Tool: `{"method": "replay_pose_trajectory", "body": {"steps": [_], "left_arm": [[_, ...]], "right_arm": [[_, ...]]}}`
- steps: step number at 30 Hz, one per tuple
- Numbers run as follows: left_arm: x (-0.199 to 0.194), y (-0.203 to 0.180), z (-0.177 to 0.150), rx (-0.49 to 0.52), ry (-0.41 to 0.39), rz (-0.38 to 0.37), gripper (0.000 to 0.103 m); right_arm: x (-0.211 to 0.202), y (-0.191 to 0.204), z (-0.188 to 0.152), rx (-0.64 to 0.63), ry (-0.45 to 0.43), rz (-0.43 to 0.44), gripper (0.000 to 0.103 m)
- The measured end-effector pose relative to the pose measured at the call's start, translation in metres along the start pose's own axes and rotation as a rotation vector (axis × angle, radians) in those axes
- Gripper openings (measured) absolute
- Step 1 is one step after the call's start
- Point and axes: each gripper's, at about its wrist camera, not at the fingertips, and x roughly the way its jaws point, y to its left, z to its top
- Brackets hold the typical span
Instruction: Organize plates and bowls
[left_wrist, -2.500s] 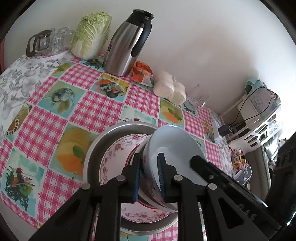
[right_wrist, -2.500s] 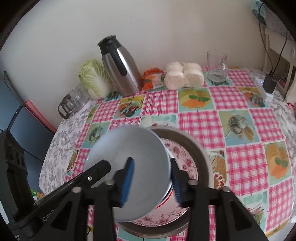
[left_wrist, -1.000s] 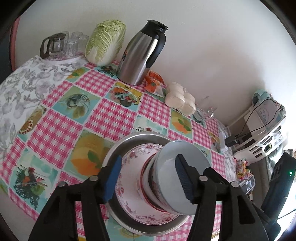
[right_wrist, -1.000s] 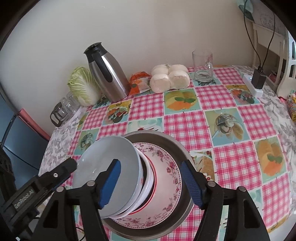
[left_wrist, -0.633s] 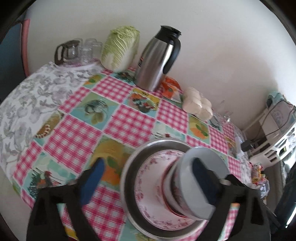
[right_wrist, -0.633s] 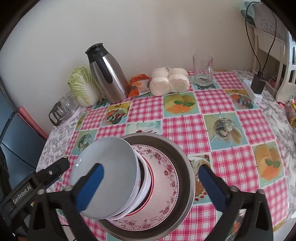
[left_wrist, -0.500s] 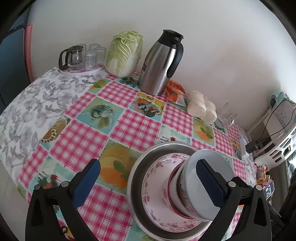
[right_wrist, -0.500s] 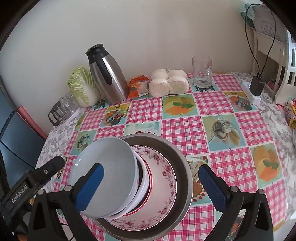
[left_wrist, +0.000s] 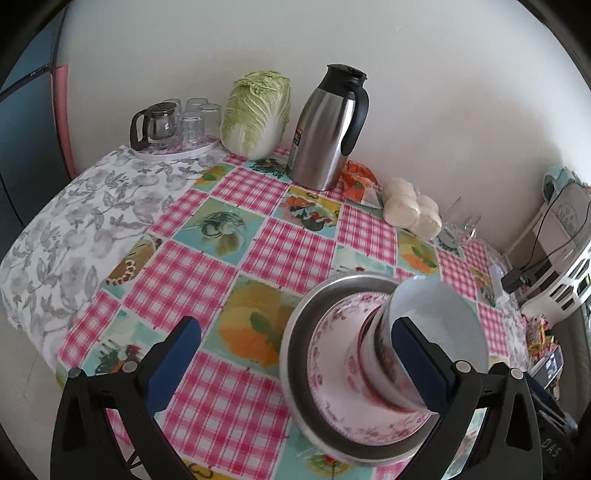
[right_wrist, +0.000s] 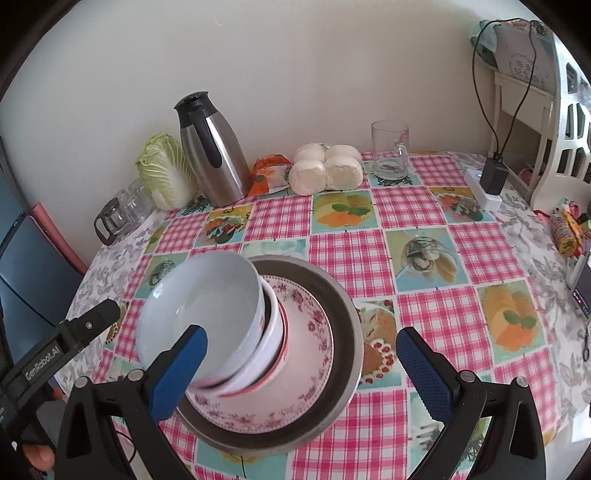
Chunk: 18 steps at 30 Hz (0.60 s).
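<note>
Standing released over the bench (left_wrist: 207, 236), the left claw (left_wrist: 295, 363) and right claw (right_wrist: 301, 369) are gripping nothing; the pale bowl (right_wrist: 199, 306) is sitting nested atop the stack inside the steel basin (right_wrist: 343, 332); stacking appearing finished, the next move is probably checking the slightly tilted pile.

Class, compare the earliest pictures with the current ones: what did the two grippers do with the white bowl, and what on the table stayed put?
The left gripper let go of the white bowl, leaving it on the stacked dishes. Both it and the right gripper opened wide and drew back. The metal basin, flask, cabbage and buns stayed put.
</note>
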Motion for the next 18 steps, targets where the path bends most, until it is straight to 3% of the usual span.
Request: {"method": "replay_pose_trajectory", "body": {"steps": [10,18], "left_arm": [[-0.018,0.004,-0.025,0.054,-0.003,0.003,0.103],[-0.021,0.005,-0.048,0.112,0.037,0.022,0.103]], "right_arm": [[-0.017,-0.001,-0.034,-0.022,-0.009,-0.029,0.103],[-0.006,-0.008,-0.066,-0.029,0.051,-0.047,0.103]]}}
